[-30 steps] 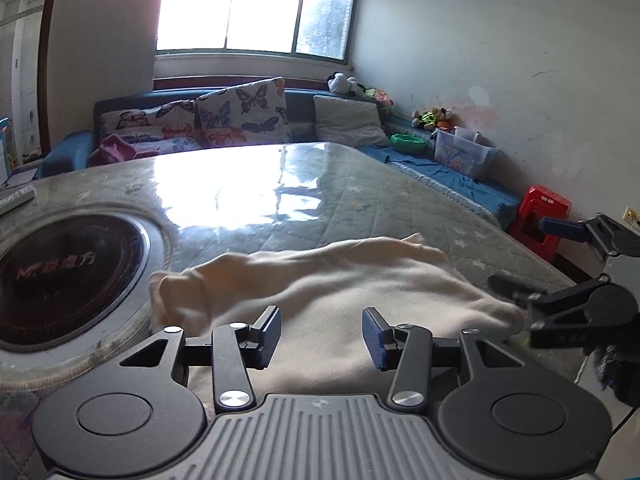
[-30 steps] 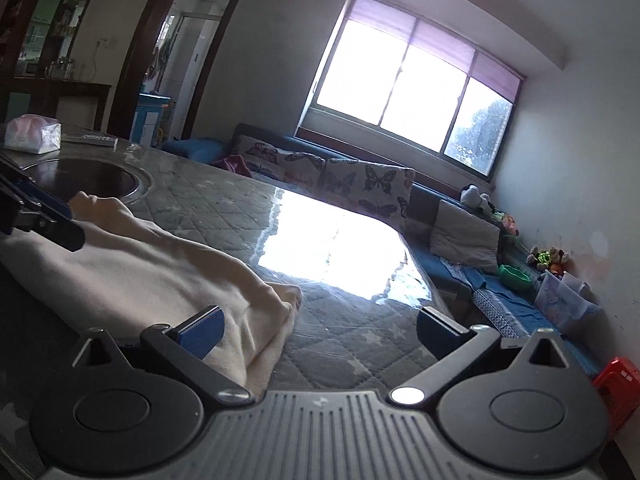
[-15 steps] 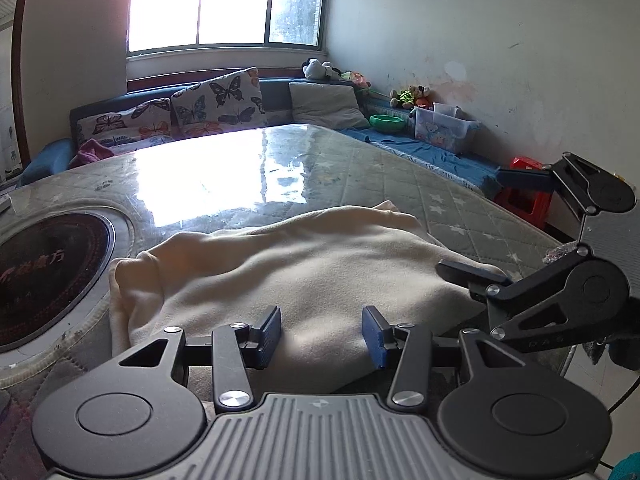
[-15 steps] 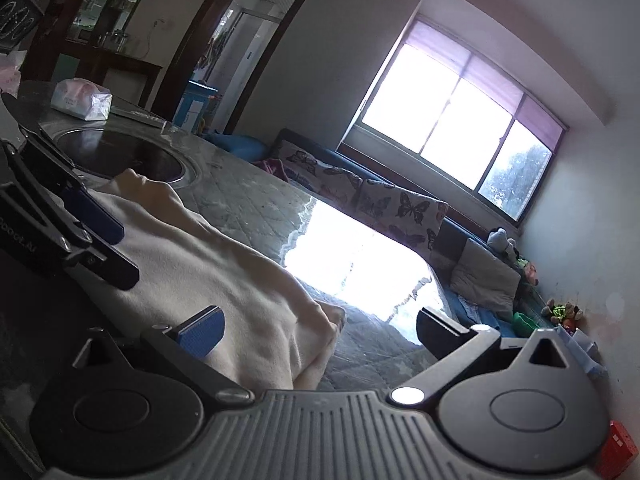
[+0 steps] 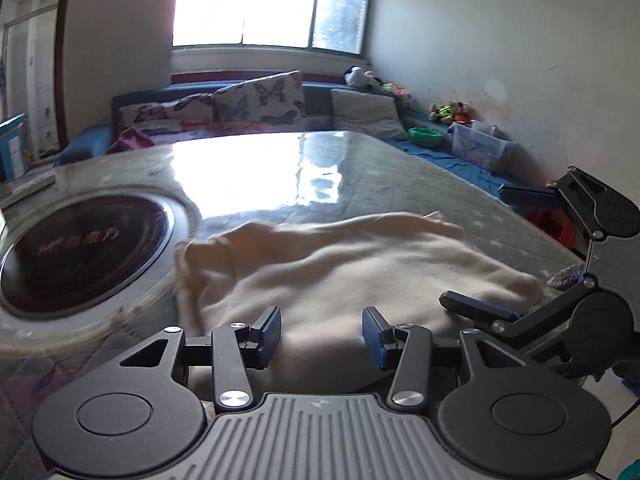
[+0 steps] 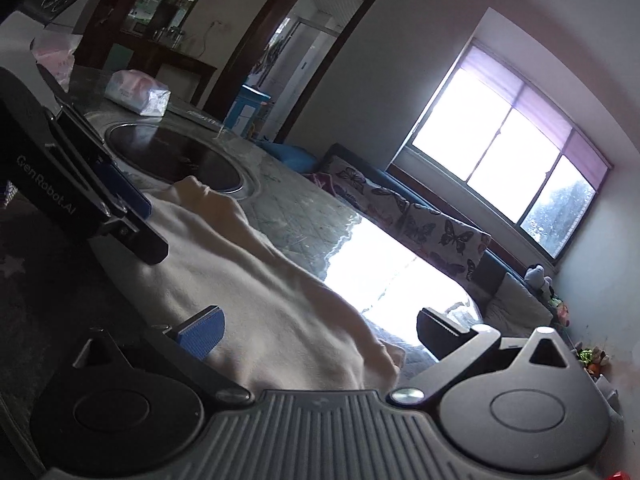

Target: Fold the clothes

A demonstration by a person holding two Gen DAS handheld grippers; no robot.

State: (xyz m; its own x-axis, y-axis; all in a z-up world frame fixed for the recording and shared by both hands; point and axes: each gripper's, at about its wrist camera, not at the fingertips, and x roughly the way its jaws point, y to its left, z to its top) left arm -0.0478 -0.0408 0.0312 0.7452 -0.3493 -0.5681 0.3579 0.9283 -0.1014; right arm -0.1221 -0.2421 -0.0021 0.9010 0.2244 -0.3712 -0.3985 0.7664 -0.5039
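Cream fleece garment [image 5: 360,272] lies rumpled on the glass-topped quilted counter [image 5: 360,176]. Left hand-held gripper [image 5: 320,334] hovers level at its near edge, jaws parted, empty; right hand-held gripper [image 6: 316,330], tilted, gapes wide over its end.

A glossy table [image 5: 360,184] with a quilted star-pattern cover under its clear top carries everything. A cream garment [image 5: 360,272] lies bunched on its near part, just beside a round dark inset plate [image 5: 80,252]. Farther back on the table lie a tissue pack [image 6: 138,94] and a flat remote-like object [image 5: 30,186].
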